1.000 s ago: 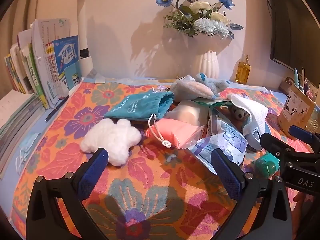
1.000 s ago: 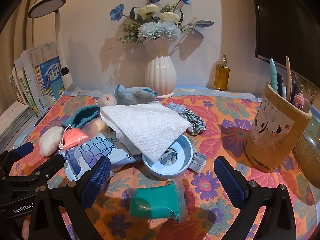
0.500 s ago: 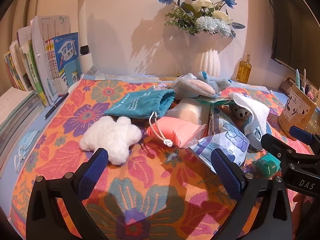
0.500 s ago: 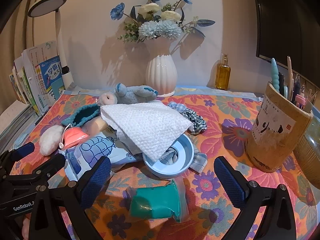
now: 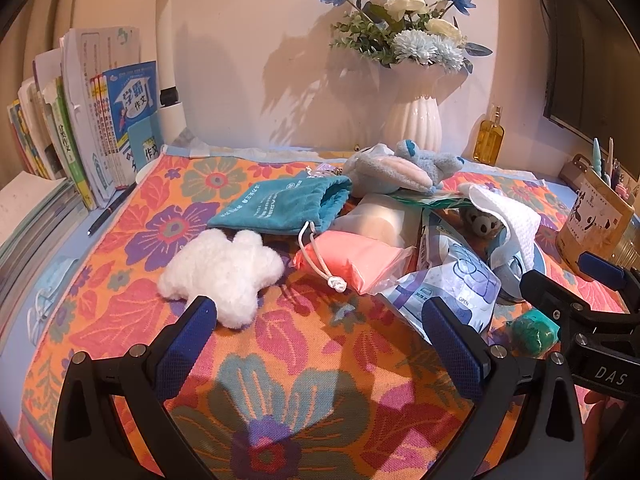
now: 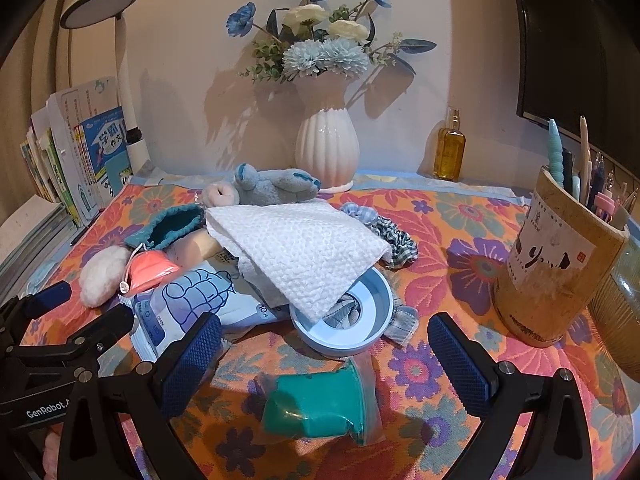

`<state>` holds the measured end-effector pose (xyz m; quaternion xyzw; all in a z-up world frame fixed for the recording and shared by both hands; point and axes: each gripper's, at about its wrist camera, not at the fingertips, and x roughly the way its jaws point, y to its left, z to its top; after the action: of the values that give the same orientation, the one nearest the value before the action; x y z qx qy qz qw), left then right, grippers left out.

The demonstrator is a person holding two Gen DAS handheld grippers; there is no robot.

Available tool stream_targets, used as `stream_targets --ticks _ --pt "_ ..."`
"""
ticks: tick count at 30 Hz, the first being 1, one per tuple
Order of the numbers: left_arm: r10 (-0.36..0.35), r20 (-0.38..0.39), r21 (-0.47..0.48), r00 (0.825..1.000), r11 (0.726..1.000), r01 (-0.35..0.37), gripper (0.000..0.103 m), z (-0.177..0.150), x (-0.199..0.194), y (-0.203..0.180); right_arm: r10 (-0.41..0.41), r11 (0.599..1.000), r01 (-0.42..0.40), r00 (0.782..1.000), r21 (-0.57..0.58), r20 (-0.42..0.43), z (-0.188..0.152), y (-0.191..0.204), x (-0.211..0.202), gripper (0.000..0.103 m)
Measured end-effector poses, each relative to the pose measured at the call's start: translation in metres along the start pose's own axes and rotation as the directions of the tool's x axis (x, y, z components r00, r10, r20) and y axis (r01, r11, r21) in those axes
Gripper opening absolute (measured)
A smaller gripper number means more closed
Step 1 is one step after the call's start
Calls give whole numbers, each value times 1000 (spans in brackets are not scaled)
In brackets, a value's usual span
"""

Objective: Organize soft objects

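— Both sets of jaws stand wide apart with nothing between them. Why hold them like that?

— My guess is nothing has been chosen yet. The left gripper (image 5: 320, 332) hangs over bare cloth near the front edge of the desk, and the right gripper (image 6: 324, 350) hangs beside it, also low at the front, so each can drop on whatever is nearest.

— And what is nearest?

— For the left, the white fluffy toy (image 5: 222, 272), just beyond its left fingertip (image 5: 192, 332), lying apart from the heap. For the right, the teal packet (image 6: 316, 404) lies right between its fingers on the cloth, untouched.

— The rest of the soft things?

— Piled mid-desk: a teal drawstring pouch (image 5: 280, 204) with its cord trailing over a pink packet (image 5: 356, 260), a tissue pack (image 6: 192, 296), and a white paper towel (image 6: 296, 252) draped over a blue bowl (image 6: 344, 320) holding checked cloth. A grey plush toy (image 6: 268, 188) lies behind them, toward the back edge by the white vase (image 6: 326, 148).

— So the pile is the job?

— It looks so; the loose outliers seem the easy start. The pen holder (image 6: 556, 264) at the right edge should stay clear.
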<state>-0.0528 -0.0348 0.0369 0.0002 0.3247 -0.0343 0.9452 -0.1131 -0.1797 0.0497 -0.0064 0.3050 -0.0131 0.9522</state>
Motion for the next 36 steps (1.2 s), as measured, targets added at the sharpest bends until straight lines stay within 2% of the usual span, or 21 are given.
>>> stream_targets --ticks 2,4,8,12,19,36 --pt "0 0 0 1000 1000 0 102 0 0 0 28 999 -30 999 45 34 0 -1 0 103" --pt "1 0 0 1000 1000 -1 102 0 0 0 29 999 -31 999 43 40 -1 0 -1 103" --pt "0 0 0 1000 1000 0 102 0 0 0 2 1000 -2 1000 -5 5 0 2 0 103" --pt "0 0 1 1000 1000 0 102 0 0 0 8 1000 -9 1000 5 25 0 2 0 103" --pt "-1 -1 -1 1000 1000 1 102 -1 0 0 1 1000 -2 1000 -10 -26 1 1 2 103" --pt "-2 -2 -1 1000 1000 2 102 -1 0 0 8 1000 -8 1000 2 -16 0 2 1 103"
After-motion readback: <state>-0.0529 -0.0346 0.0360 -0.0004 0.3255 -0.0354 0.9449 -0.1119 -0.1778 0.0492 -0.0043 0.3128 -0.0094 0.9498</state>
